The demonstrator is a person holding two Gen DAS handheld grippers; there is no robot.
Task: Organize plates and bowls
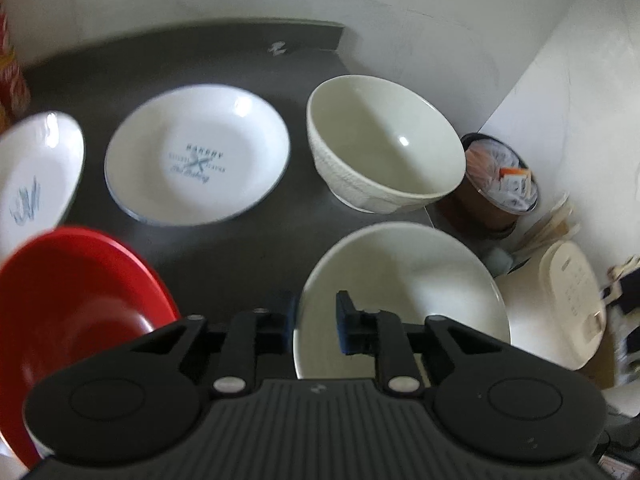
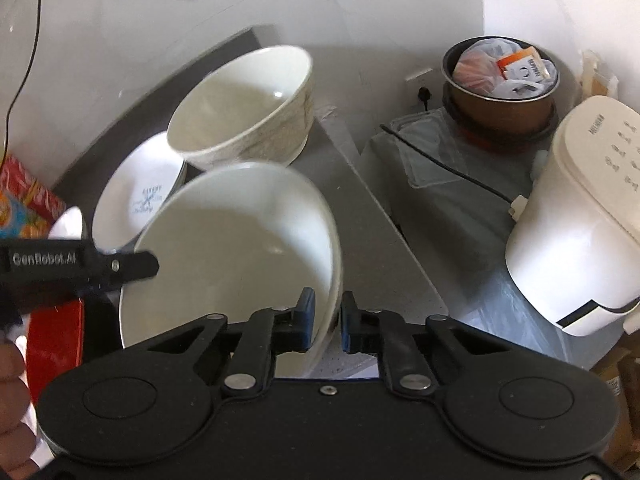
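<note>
A plain white bowl (image 1: pixel 400 300) (image 2: pixel 232 240) hangs tilted over the right edge of the dark counter (image 1: pixel 240 248). My right gripper (image 2: pixel 327 318) is shut on its right rim. My left gripper (image 1: pixel 317 320) stands open astride the bowl's left rim, and one of its fingers (image 2: pixel 136 266) shows over that rim in the right wrist view. On the counter behind are an embossed cream bowl (image 1: pixel 384 148) (image 2: pixel 240 108), a white plate with blue "Bakery" print (image 1: pixel 196 160) (image 2: pixel 140 188), and another white plate with blue marks (image 1: pixel 36 172). A red bowl (image 1: pixel 68 308) (image 2: pixel 56 340) sits at the near left.
Right of the counter and lower down stand a white rice cooker (image 1: pixel 568 300) (image 2: pixel 580 220) and a brown pot full of packets (image 1: pixel 500 176) (image 2: pixel 500 80). A red snack packet (image 1: pixel 10 80) (image 2: pixel 24 200) leans at the far left. White walls close the back and right. A hand (image 2: pixel 12 400) shows at the left edge.
</note>
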